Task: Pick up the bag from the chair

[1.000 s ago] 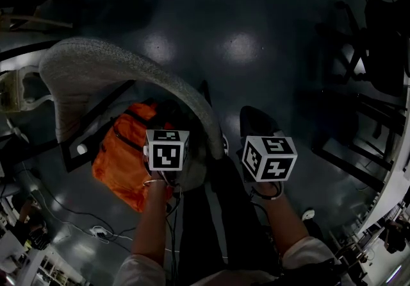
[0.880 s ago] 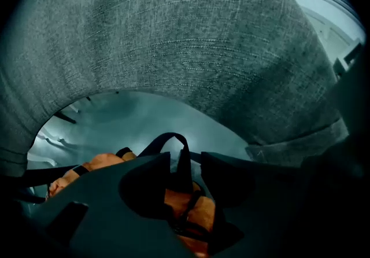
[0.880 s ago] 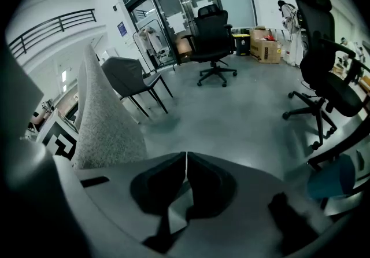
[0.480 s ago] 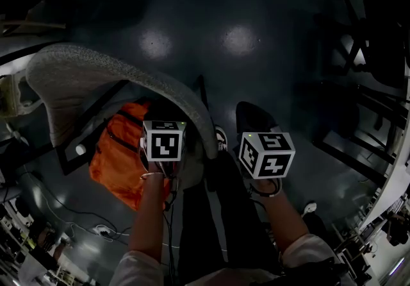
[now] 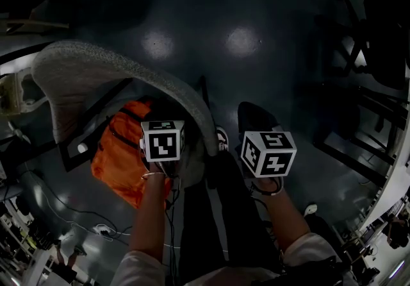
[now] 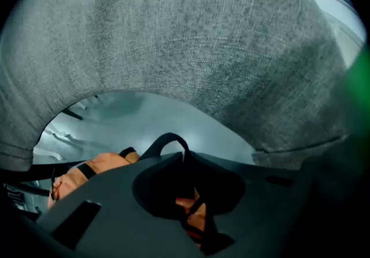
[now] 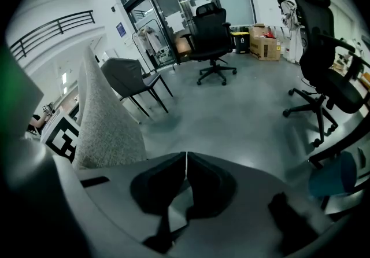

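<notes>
2 hand-held grippers at the moment of grasp. The left gripper (image 6: 184,155) is clenched on the black carry loop (image 6: 166,139) of the orange bag (image 5: 118,161), the strap arching up between its nearly touching tips; its jaws have just been closing on that loop. The right gripper (image 7: 185,161) is clenched on nothing, its tips meeting over bare floor (image 7: 243,112), well right of the bag. The bag lies on the chair (image 5: 96,67), left of and beneath the left gripper, on the near side of the curved grey backrest (image 6: 173,37). Risks, as judged: only 1 thin strap is pinched, and close to the tips, so it may slide out once the bag's weight comes onto it. The soft bag would likely hang and swing from that 1 point, and a lift toward the far side could snag it against the backrest. The right gripper offers no support if the strap slips. Compared with the head view 1 second earlier, both grippers and the bag keep almost the same places, and the bag has not left the chair; the only real change is the closing of the left jaws.
</notes>
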Motion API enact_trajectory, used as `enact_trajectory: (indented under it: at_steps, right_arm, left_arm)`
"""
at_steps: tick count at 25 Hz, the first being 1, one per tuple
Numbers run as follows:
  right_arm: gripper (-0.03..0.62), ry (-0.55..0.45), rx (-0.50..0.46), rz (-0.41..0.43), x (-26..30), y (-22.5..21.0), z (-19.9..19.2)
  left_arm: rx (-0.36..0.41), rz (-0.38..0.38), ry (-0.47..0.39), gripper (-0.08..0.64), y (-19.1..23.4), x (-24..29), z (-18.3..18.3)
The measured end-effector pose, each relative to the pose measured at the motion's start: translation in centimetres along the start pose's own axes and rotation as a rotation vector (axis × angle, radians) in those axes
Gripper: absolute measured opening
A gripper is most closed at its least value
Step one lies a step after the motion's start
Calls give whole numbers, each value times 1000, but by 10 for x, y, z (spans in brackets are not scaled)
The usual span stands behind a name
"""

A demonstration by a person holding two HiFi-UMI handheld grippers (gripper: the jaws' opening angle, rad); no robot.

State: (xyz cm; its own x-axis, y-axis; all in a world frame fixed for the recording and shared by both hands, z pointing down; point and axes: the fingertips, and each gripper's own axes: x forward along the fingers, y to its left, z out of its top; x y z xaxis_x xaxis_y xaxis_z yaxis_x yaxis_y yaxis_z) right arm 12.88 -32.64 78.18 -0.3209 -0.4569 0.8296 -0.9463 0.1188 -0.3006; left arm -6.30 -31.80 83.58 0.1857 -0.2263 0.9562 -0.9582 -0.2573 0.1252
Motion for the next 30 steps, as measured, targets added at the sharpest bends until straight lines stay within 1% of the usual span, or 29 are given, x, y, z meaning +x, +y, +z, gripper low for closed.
enact_trajectory:
  at_steps: [2, 8, 12, 14, 19, 23, 28, 30]
  right_arm:
    - [34, -6, -2, 3, -2, 2, 2]
    - [34, -20, -6, 13, -11, 14, 2]
    - [34, -24, -6, 14, -19, 18, -1]
    - [34, -27, -7, 14, -22, 19, -2]
    - [34, -37, -19, 20, -28, 26, -1]
    - [34, -48, -29, 24, -35, 33, 1]
    - [34, -62, -41, 30, -46, 47, 5]
    - [34, -64, -49, 33, -53, 55, 6]
  left_arm:
    - [-10, 1, -12, 40, -1, -6, 1]
    - [-7, 9, -28, 23, 2, -21, -5]
    - [-29, 6, -40, 20, 4, -31, -9]
    - [-45, 9, -58, 18, 5, -36, -10]
    - [-91, 0, -134, 15, 6, -51, -6]
    - [-97, -4, -146, 15, 7, -64, -10]
    - [-111, -11, -186, 15, 11, -84, -10]
    - [-103, -12, -199, 15, 14, -96, -11]
